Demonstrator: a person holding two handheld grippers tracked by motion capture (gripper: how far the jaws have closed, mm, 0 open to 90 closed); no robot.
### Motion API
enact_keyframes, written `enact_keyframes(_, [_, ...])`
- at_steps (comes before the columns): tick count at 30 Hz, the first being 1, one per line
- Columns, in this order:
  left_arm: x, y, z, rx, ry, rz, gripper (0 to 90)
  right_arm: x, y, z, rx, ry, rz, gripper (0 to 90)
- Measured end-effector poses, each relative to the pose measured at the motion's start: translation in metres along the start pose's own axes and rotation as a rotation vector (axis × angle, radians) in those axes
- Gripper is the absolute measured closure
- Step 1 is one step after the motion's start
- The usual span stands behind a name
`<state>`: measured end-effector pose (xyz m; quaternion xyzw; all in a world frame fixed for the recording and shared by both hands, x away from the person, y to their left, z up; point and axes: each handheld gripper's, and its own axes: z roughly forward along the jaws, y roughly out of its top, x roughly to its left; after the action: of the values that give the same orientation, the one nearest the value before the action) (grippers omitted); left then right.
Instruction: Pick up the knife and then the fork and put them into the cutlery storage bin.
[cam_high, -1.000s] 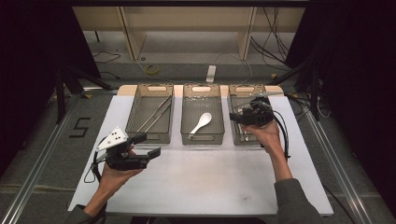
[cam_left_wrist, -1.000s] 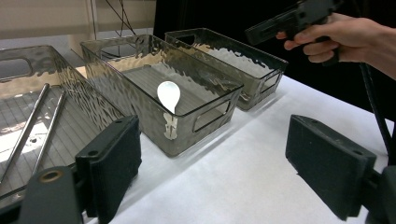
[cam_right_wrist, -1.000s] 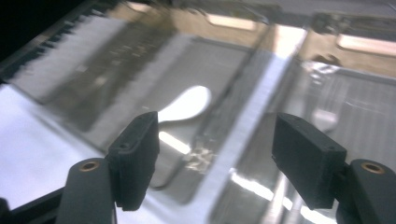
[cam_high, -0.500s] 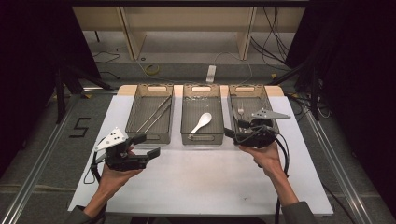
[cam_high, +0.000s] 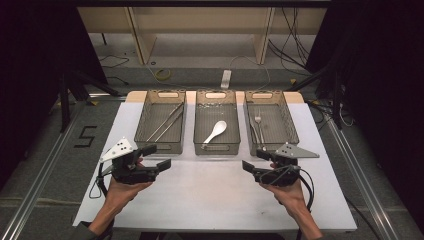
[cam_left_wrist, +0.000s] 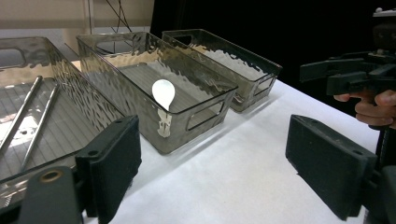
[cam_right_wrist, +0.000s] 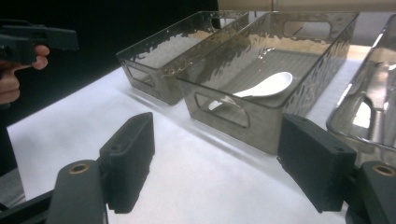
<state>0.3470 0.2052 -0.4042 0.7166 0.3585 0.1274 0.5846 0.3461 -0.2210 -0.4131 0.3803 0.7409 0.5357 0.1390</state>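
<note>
high view shows both hands low over the white table, in front of three clear bins. left gripper and right gripper point toward each other, jaws spread wide and holding nothing. the white spoon lies alone in the middle bin, nearest to both; chopsticks rest in the left bin, a fork in the right bin. my worry is the bin's tall wall: a jaw coming in flat could catch the rim and shove the light bin, or nudge the spoon aside instead of clamping it.
</note>
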Motion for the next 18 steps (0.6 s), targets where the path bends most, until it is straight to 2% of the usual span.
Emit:
enact_keyframes(1, [-0.001,0.0,0.0,0.0,-0.001,0.001,17.7,0.001,-0.002,-0.002,-0.002,-0.005,-0.011,28.4])
enact_keyframes(4, [-0.003,-0.001,-0.001,-0.001,-0.007,0.001,17.7,0.002,-0.009,-0.009,-0.016,0.005,0.009,26.9])
enact_keyframes(8, [-0.004,-0.002,-0.002,0.009,-0.017,-0.004,17.4,0.006,-0.017,-0.017,-0.025,0.0,-0.006,24.8])
enact_keyframes(12, [-0.006,-0.004,-0.002,0.02,-0.021,-0.001,17.4,0.007,-0.025,-0.024,-0.028,-0.02,-0.004,24.1])
enact_keyframes(16, [-0.006,-0.005,-0.002,0.023,-0.02,-0.004,17.3,0.006,-0.032,-0.028,-0.016,-0.04,0.018,23.9])
enact_keyframes(18, [-0.007,-0.005,-0.003,0.021,-0.023,-0.011,17.3,0.006,-0.034,-0.029,-0.008,-0.046,0.003,23.5])
